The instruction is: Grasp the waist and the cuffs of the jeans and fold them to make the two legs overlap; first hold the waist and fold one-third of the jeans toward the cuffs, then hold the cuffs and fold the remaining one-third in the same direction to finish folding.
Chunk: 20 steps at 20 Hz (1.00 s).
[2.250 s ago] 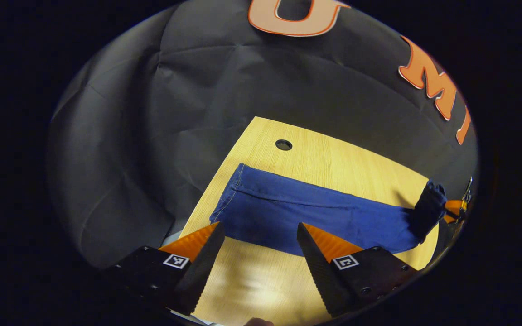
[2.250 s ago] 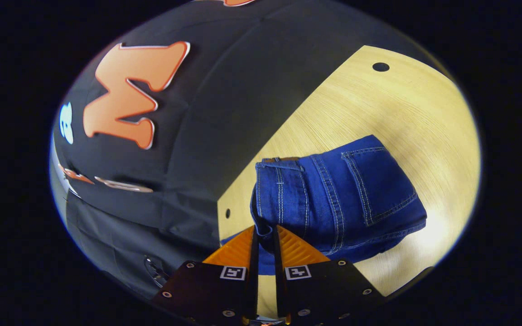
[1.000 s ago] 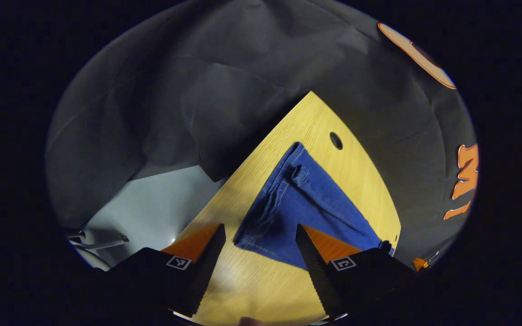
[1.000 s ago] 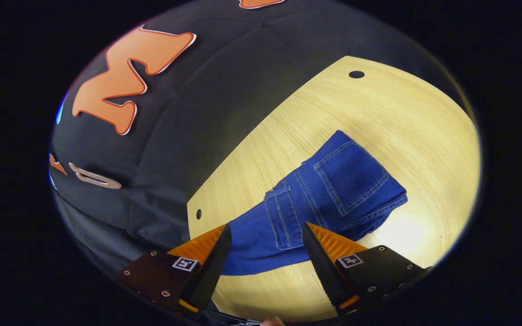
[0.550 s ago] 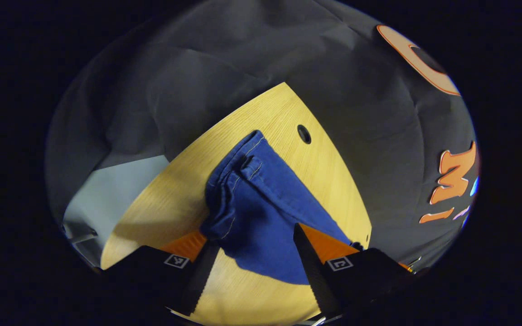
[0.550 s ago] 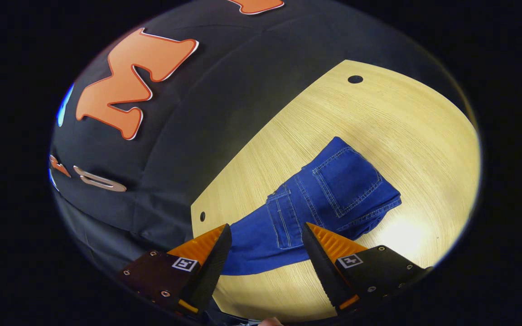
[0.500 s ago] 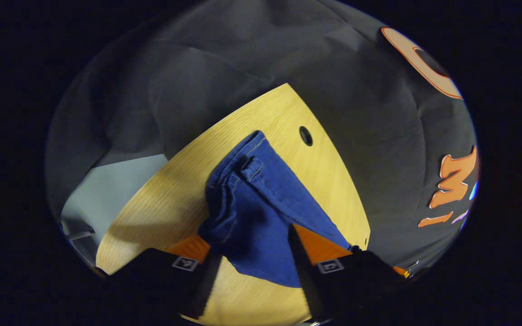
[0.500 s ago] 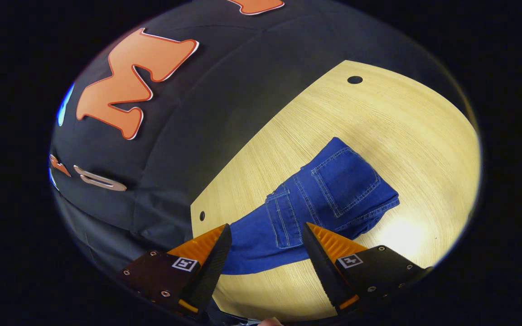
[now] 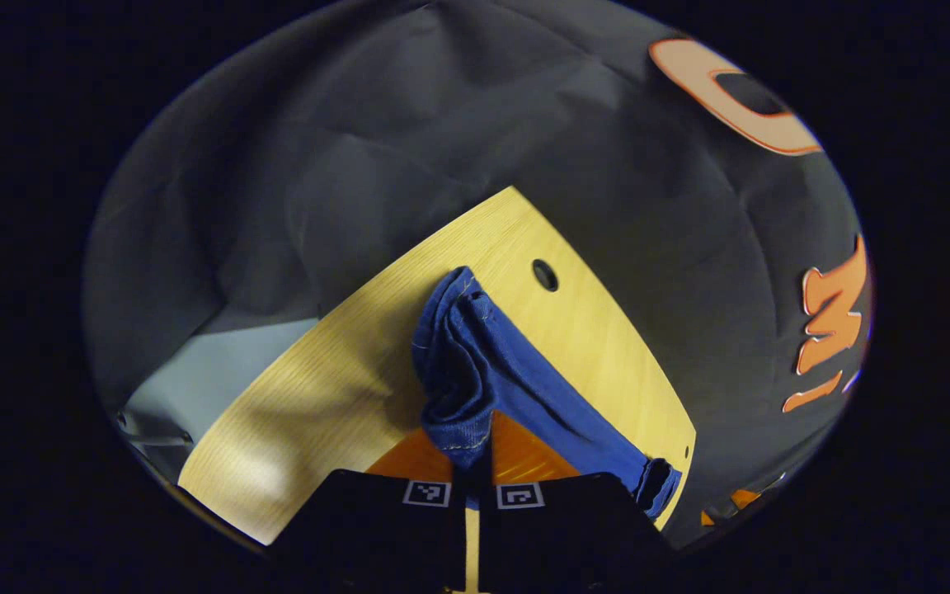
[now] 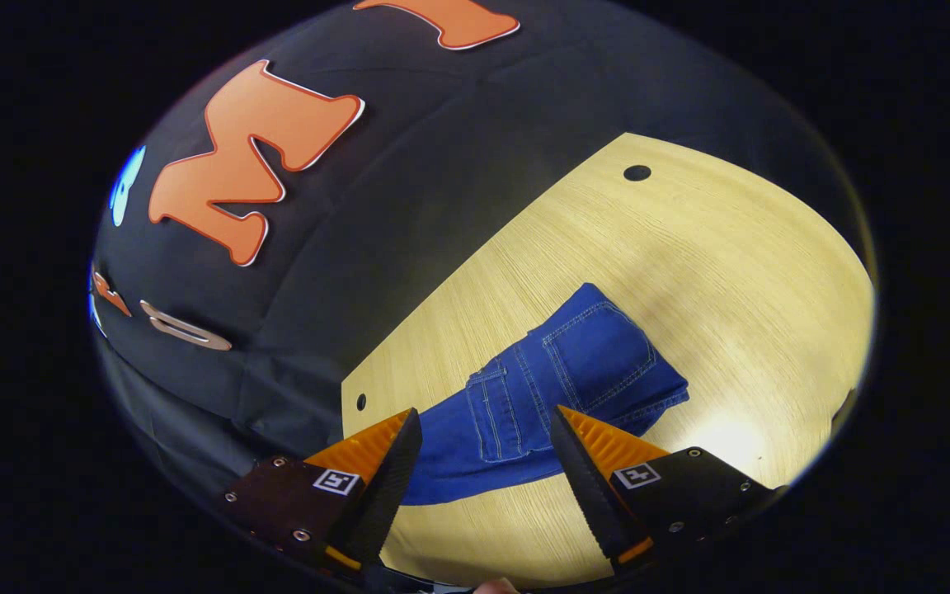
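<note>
Your jeans (image 10: 557, 388) lie on the wooden surface (image 10: 739, 272), waist third folded over, back pocket up. The cuffs (image 9: 457, 363) are bunched and raised off the wood, and your left tool (image 9: 475, 450) is clamped tight on them. Your right tool (image 10: 483, 462) hangs above the near edge, its 2 fingers spread wide, gripping nothing.

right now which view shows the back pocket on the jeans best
The right gripper view: the back pocket faces the camera on the folded waist end, stitching clear. The left gripper view shows the jeans from the cuff end, bunched in the left gripper.
</note>
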### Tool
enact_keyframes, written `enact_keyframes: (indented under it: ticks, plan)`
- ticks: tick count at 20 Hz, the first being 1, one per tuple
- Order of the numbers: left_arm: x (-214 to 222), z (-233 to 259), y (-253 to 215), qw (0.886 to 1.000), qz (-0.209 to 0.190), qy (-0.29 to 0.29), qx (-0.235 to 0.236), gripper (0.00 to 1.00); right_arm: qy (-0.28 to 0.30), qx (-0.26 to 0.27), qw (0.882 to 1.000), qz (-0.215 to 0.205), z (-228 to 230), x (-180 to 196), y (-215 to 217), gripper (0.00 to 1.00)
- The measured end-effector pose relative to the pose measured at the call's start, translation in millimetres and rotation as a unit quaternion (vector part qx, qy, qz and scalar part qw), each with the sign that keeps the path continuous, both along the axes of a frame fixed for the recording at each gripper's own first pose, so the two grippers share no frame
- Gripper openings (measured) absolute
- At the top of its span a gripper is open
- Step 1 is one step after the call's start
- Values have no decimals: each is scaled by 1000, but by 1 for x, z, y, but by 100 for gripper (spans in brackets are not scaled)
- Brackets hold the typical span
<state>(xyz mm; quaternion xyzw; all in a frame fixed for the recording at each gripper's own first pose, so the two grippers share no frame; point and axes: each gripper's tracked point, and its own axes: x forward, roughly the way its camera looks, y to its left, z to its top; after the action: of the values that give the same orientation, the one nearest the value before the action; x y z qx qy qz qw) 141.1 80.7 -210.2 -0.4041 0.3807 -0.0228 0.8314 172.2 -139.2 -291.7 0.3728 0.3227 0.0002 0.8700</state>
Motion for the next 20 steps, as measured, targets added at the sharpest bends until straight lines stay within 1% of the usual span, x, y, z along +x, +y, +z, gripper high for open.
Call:
enact_keyframes:
  ticks: [2, 5, 10, 14, 20]
  plan:
    - [1, 29, -5, 999, -9, -32, 22, 6, -8, -5, 1000, 5, 4, 1, -6, 96]
    - [-6, 70, -16, 996, -23, -73, 36, 6, -15, -21, 1000, 14, 8, 1, -17, 97]
    - [-14, 147, -64, 989, -50, -131, 48, 6, -26, -37, 999, 23, 14, 2, -37, 98]
    - [-16, 195, -111, 981, -77, -167, 52, 6, -38, -54, 997, 33, 18, 2, -50, 98]
    - [-18, 246, -199, 968, -138, -201, 65, 6, -57, -98, 992, 56, 19, 1, -65, 98]
